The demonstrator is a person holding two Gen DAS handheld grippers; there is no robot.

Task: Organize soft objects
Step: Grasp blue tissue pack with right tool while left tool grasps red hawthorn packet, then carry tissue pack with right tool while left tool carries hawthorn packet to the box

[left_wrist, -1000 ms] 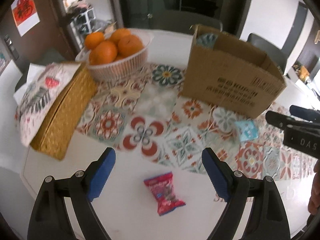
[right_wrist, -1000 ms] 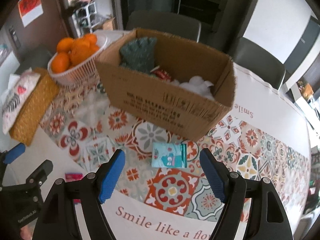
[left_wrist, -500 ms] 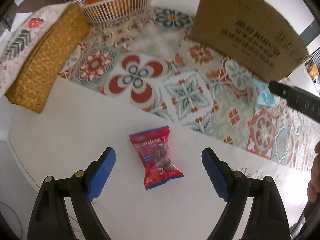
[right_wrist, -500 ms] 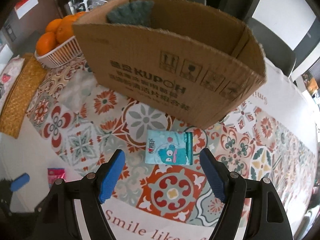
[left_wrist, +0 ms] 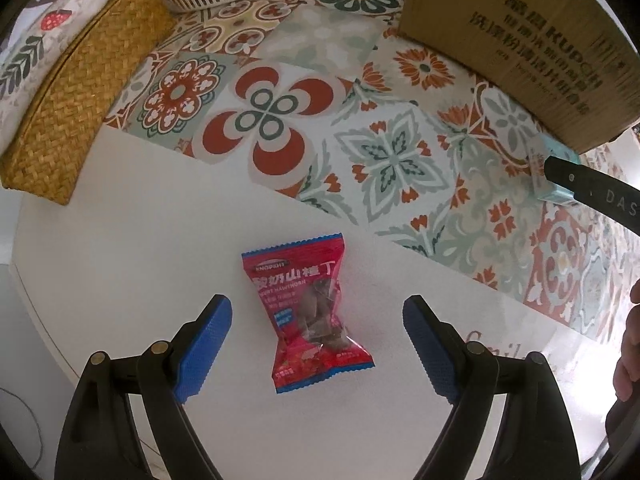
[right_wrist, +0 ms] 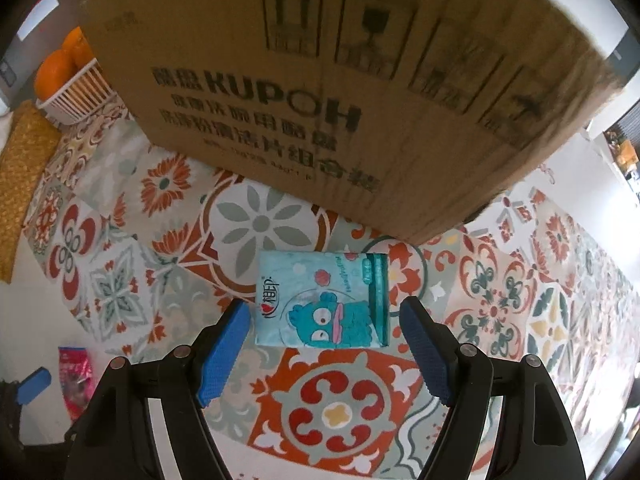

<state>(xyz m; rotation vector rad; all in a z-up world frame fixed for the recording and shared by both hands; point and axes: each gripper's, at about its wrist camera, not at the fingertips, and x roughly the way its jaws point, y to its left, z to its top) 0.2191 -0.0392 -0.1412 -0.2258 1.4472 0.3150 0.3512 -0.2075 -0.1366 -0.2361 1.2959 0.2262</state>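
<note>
A red snack packet (left_wrist: 312, 316) lies flat on the white part of the table, between the blue pads of my left gripper (left_wrist: 318, 312), which is open and straddles it with a gap on both sides. A light-blue tissue pack (right_wrist: 324, 300) with a cartoon face lies on the patterned cloth in front of the cardboard box (right_wrist: 340, 80). My right gripper (right_wrist: 324, 312) is open around that pack, pads close to its short edges but apart from them. The red snack packet (right_wrist: 76, 380) and a left fingertip (right_wrist: 34, 384) show at the right wrist view's lower left.
The cardboard box (left_wrist: 520, 40) stands at the upper right in the left wrist view. A woven straw case (left_wrist: 76, 92) with a printed cloth lies at left, a white basket of oranges (right_wrist: 76, 80) behind it. A person's hand (left_wrist: 628, 352) shows at the right edge.
Both grippers have come down toward the table. The snack packet now lies between the left pads and the tissue pack between the right pads; both look larger.
</note>
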